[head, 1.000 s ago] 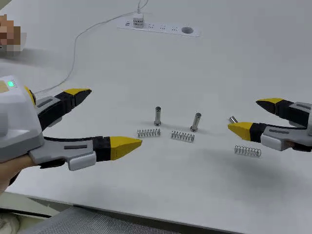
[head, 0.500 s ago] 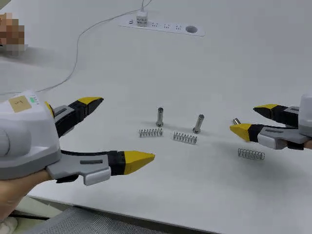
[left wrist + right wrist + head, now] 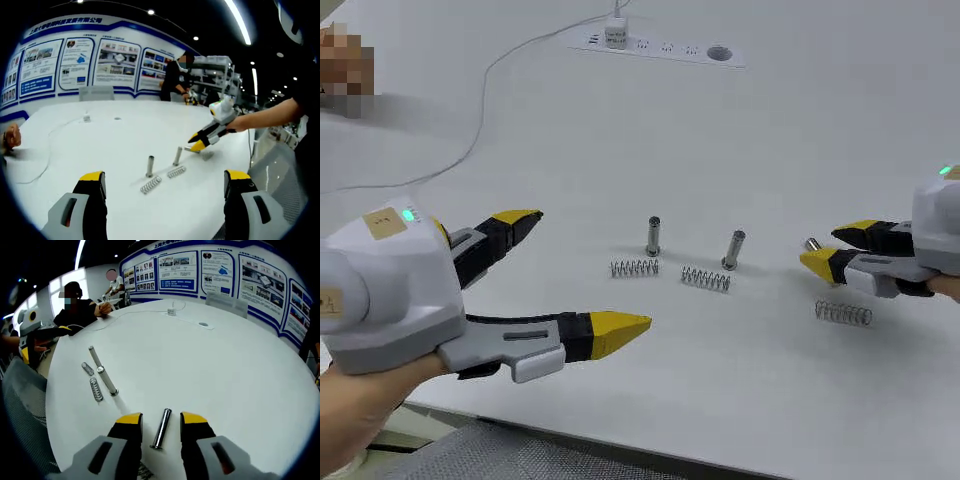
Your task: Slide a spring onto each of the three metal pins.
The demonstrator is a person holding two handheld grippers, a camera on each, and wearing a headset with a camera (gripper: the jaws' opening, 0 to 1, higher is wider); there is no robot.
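Observation:
Two metal pins stand mid-table. A spring lies in front of the first and another spring in front of the second. The third pin sits between the jaws of my right gripper. Those jaws stand narrowly open on either side of it. A third spring lies just in front of that gripper. My left gripper hovers wide open with nothing in it, to the left of the pins.
A white power strip lies at the far edge, and its cable runs down the left side. A person's hand rests at the far left. The table's front edge is close below the grippers.
My right gripper's jaws have narrowed around the third pin. My left gripper has drifted a little right toward the springs. The head camera has shifted slightly.

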